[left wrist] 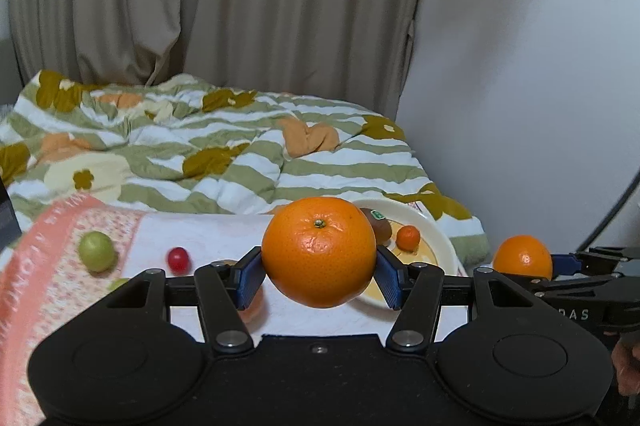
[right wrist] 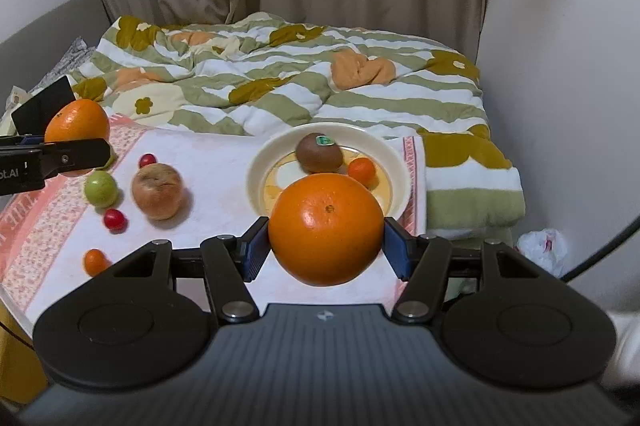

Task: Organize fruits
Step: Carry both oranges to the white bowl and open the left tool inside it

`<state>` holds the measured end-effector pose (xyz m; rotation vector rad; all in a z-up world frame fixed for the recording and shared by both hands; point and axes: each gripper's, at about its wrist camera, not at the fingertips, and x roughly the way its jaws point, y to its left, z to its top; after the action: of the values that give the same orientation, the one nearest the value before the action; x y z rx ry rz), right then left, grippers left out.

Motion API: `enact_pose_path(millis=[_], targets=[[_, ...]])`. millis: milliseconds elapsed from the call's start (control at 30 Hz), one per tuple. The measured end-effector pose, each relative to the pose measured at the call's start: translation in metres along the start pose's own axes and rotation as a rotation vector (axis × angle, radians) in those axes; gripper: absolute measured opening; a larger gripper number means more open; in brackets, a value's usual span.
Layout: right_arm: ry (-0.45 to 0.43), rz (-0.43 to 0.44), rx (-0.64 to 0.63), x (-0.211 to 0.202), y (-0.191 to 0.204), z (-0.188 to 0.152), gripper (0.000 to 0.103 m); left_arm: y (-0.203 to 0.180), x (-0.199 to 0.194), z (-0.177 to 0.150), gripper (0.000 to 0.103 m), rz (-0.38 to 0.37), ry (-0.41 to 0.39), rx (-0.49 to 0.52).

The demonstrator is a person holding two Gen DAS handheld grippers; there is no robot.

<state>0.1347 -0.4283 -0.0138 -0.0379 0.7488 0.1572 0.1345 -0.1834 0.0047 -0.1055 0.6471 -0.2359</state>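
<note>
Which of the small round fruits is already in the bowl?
The small orange one, beside the kiwi in the cream bowl. The other small orange fruit and both red ones lie on the cloth.

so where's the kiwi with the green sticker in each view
left wrist: the kiwi sits right of centre, half hidden behind the orange held there, on the cream plate.
right wrist: kiwi at centre, on the plate.
shared landmark: the small orange fruit beside it.

My right gripper (right wrist: 326, 246) holds its orange (right wrist: 326, 229) at the plate (right wrist: 400, 161) rim; kiwi (right wrist: 319, 153) and a small tangerine (right wrist: 361, 171) crowd its far half (near half bare). Left of frame, apple (right wrist: 158, 190) and lime (right wrist: 100, 188) block the towel (right wrist: 224, 161).
</note>
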Motion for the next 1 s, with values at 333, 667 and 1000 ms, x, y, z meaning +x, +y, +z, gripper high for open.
enact_pose_path(millis=[333, 667, 1000], targets=[[0.022, 0.029, 0.038, 0.042, -0.043, 0.017, 0.075, -0.030, 0.074, 0.015, 0.062, 0.012, 0.078, 0.026], [0.050, -0.024, 0.096, 0.068, -0.067, 0.019, 0.075, -0.053, 0.150, 0.008, 0.062, -0.035, 0.196, 0.139], [0.090, -0.080, 0.160, 0.091, -0.081, 0.017, 0.075, -0.067, 0.206, -0.007, 0.062, -0.035, 0.293, 0.277]])
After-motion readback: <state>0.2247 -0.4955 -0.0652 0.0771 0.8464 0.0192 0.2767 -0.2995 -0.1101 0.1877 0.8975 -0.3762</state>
